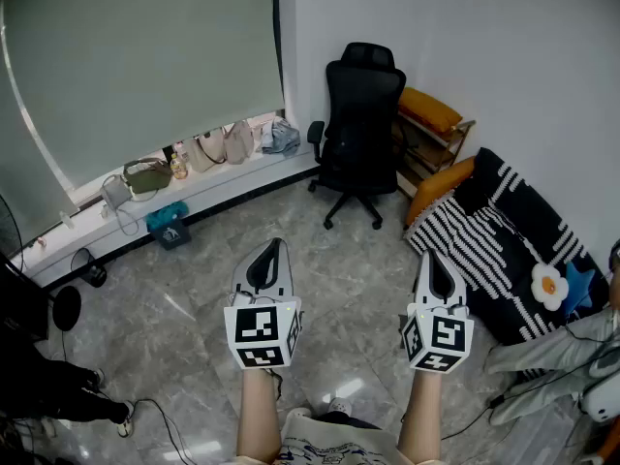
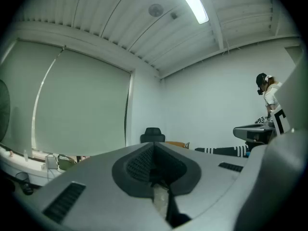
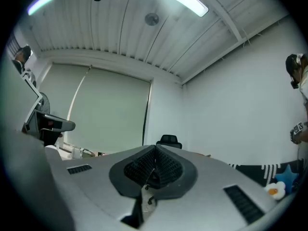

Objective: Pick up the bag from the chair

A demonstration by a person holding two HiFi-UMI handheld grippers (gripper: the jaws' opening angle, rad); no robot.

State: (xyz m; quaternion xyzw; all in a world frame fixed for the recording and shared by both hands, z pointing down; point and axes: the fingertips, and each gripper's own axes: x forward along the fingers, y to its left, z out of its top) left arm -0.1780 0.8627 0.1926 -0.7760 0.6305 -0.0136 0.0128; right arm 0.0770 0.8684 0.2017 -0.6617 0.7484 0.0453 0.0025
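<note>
A black office chair [image 1: 360, 124] stands in the far corner on the marble floor. Its seat looks all black and I cannot make out a bag on it. Several handbags lie on the window ledge [image 1: 242, 170], among them a green bag [image 1: 145, 174] and a grey-blue bag [image 1: 281, 139]. My left gripper [image 1: 275, 251] and right gripper [image 1: 431, 260] are held side by side well short of the chair, both shut and empty, pointing toward it. The chair's top shows just over the left gripper [image 2: 154, 146] and the right gripper [image 3: 155, 148] in their own views.
A wooden rack with orange cushions [image 1: 431, 114] stands right of the chair. A black-and-white striped blanket [image 1: 494, 226] lies along the right wall. A teal box [image 1: 167, 223] and cables sit below the ledge. Someone's legs [image 1: 552, 361] are at the right, a fan [image 1: 66, 308] at the left.
</note>
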